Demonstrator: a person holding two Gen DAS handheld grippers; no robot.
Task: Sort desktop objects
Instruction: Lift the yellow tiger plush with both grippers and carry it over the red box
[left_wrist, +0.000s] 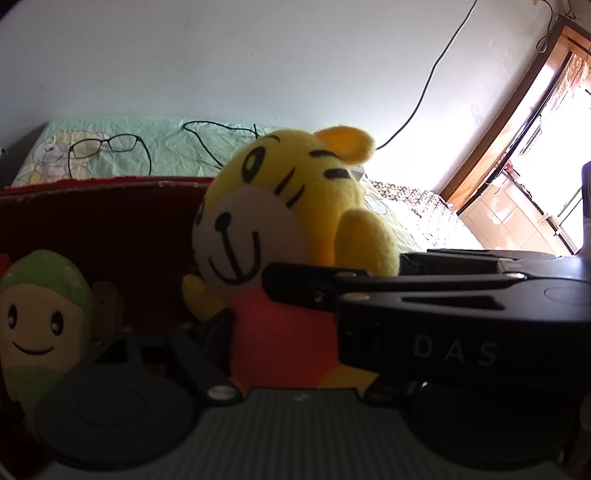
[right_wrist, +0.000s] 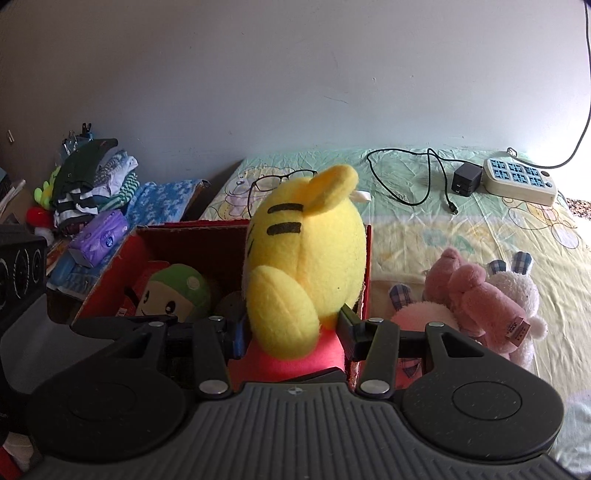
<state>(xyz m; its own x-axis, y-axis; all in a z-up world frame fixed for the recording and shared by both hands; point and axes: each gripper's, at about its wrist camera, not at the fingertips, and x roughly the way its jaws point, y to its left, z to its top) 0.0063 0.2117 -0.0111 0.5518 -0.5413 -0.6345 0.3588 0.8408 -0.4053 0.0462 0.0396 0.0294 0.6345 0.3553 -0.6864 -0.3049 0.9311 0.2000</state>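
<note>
The yellow plush tiger in a pink shirt (right_wrist: 306, 269) was held above the red cardboard box (right_wrist: 122, 266), the right gripper (right_wrist: 291, 332) clamped on its body and the left gripper (left_wrist: 258, 306) closed on it too. A green-capped smiling plush (right_wrist: 177, 291) lay inside the box; pink and white plush animals (right_wrist: 480, 302) rested on the bedsheet (right_wrist: 406, 229) beside it.

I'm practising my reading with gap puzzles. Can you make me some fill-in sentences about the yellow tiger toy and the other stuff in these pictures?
1. The yellow tiger plush wears a top coloured ____.
2. The green-capped plush sits inside the red ____.
3. On the bed sheet behind the tiger lies a pair of ____.
4. The right gripper is shut on the ____.

Missing words: red; box; glasses; tiger.
</note>
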